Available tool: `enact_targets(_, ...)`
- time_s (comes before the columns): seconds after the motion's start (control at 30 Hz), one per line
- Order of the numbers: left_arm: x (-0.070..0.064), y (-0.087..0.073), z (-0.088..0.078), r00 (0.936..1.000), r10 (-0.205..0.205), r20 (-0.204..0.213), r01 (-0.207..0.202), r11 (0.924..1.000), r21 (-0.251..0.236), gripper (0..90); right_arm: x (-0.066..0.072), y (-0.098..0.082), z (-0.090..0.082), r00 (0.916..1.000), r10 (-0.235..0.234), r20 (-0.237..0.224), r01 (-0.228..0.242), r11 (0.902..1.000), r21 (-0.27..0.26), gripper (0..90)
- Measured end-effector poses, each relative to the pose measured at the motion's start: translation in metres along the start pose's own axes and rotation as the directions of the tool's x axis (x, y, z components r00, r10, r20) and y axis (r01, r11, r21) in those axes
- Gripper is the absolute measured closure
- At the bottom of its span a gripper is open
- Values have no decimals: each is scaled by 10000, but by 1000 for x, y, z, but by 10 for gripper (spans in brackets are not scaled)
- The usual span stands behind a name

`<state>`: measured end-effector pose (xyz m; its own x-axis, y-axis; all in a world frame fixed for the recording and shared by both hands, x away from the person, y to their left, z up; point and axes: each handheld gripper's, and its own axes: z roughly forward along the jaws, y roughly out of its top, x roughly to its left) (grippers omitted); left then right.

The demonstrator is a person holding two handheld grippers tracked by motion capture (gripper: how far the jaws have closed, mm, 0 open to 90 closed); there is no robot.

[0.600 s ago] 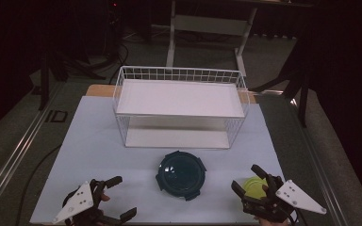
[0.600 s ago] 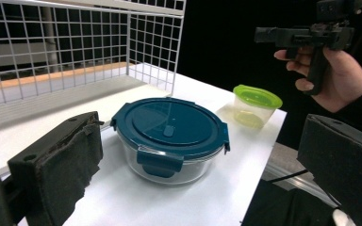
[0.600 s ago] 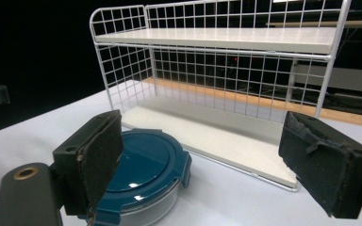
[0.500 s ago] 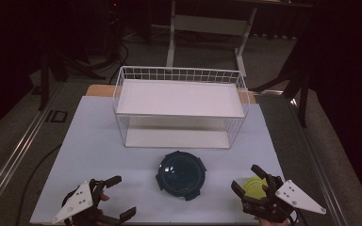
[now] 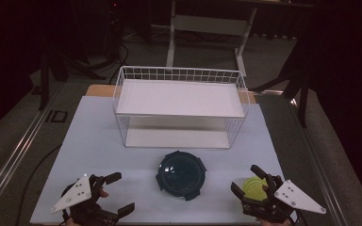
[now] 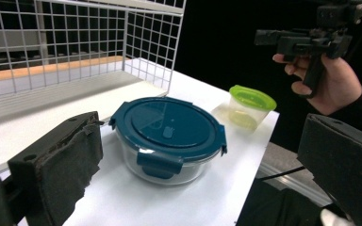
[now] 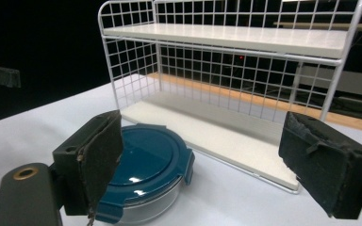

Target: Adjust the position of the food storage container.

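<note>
Both claws, left (image 5: 115, 194) and right (image 5: 250, 180), gape empty; lower-centre glass container (image 5: 181, 174): risk of sliding if nudged off-centre.

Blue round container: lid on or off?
On. The blue round container stands upright on the table with its blue lid seated and the front clip folded down over the glass rim.

Teal-lidded clear bowl (image 5: 181, 175), lime-lidded cup (image 5: 253, 187) – white grid rack (image 5: 179, 112), black jaws
</note>
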<state>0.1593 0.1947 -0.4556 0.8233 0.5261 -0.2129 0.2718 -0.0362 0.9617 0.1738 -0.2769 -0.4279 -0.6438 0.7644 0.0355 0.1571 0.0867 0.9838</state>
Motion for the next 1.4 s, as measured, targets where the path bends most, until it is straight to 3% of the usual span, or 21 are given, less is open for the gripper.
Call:
enact_targets(0.1,2,4,1,9999,-17,111,13,9994,345,8,-1,1,-2,10000,59,-47,-59,10000,-65,139)
enact_targets(0.33,5,7,12,9991,114,406,-156,9945,1040,267,1,2,-2,9999,106,-120,-107,9999,-79,139)
enact_targets(0.37,5,6,18,9983,133,573,-200,9928,1179,267,1,2,-2,9999,103,-122,-105,9999,-95,139)
enact_targets(0.4,5,4,22,9976,133,682,-217,9920,1244,370,1,2,-2,9999,113,-65,-113,9999,-96,139)
enact_targets(0.47,3,2,29,9984,196,533,-272,9887,1474,426,0,1,-2,9998,197,-83,-198,9997,-127,139)
enact_targets(0.67,0,-6,50,9975,234,672,-370,9772,2089,564,-1,0,-3,9996,254,-103,-255,9996,-121,139)
enact_targets(0.73,-1,-9,55,9975,393,580,-516,9720,2293,615,-1,0,-3,9995,284,-116,-285,9995,-117,139)
enact_targets(0.9,-1,-17,68,9967,348,727,-546,9548,2920,701,-2,-1,-3,9994,309,-123,-311,9995,-87,139)
enact_targets(0.93,-1,-17,68,9967,348,727,-546,9548,2920,715,-2,-1,-3,9994,309,-123,-311,9995,-87,139)
enact_targets(1.0,-1,-23,77,9973,265,692,-480,9421,3319,742,-2,-1,-3,9995,292,-150,-294,9995,-95,139)
enact_targets(1.13,1,-29,86,9986,138,513,-321,9259,3765,761,-1,-1,-3,9994,303,-167,-304,9995,-61,139)
enact_targets(1.4,4,-39,99,9992,22,404,-197,8982,4392,882,-3,-2,-3,9991,374,-213,-374,9993,-21,139)
